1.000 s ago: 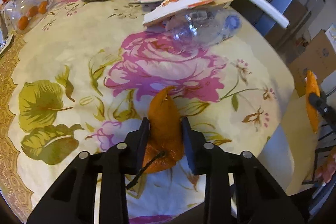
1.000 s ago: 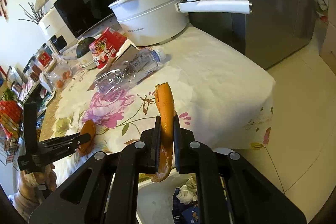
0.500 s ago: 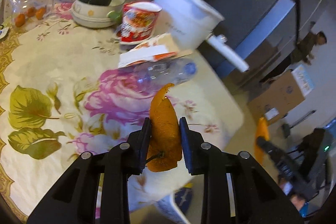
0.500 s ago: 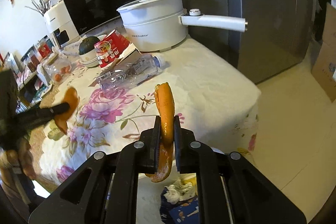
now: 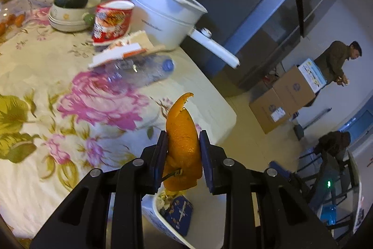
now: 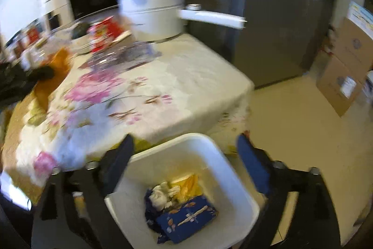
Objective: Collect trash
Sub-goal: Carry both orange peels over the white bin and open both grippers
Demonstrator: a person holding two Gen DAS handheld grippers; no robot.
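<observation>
One piece of peel has just left the right claw: a moment ago its jaws were clamped on a long orange strip, and now they are springing wide apart with nothing between them, directly over the white bin beside the desk. The strip itself cannot be picked out for certain among the bin's contents, a blue wrapper, crumpled tissue and something yellow-orange, but the drop reads as done.

The left claw has lifted off the desk and swung toward the same bin, whose rim now shows just below its fingers. It stays clamped on the second orange peel, held upright between the pads.

Smaller trash is still on the desk: a clear plastic bottle, a red instant-noodle cup and a flat paper lid. So the task looks partly done, with the left peel next to go in.
</observation>
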